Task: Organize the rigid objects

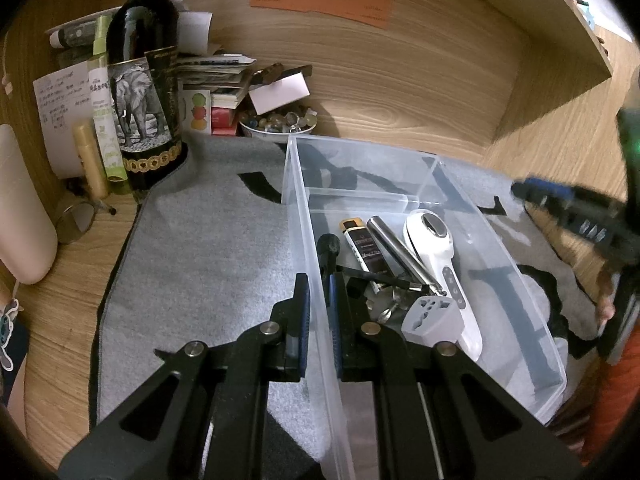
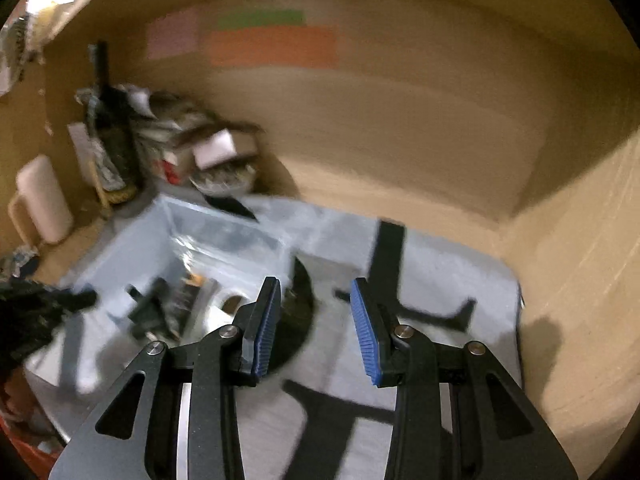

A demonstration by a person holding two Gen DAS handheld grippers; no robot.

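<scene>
1. The left gripper is pinched on the near left wall of the clear plastic bin, one finger outside, one inside. The bin sits on a grey mat on the bench, running ahead and to the right of this gripper. I judge the wall thin, smooth and somewhat springy, so a hold low on the rim near a corner should flex less than one mid-wall.

2. Just right of the inner finger, inside the bin, lies one black cylindrical tool; it looks stiff, and its body offers the plainest place to grip.

3. Next to the right: one lighter, small, hard and probably slick-sided, best taken across its flat faces.

4. One metal tube lies beside it; likely smooth and prone to roll, so I would grip it mid-length.

5. One white handheld device lies furthest right of the group, rigid and probably the heaviest piece; its narrow handle suits the gripper better than its wide head.

6. One grey travel adapter rests against that handle, nearest the gripper; blocky, light, with flat sides to hold.

7. A few small metal bits lie between the adapter and the lighter; their number cannot be told.

8. The right gripper is spread wide and holds nothing, over the mat to the right of the bin; that view is blurred.
</scene>
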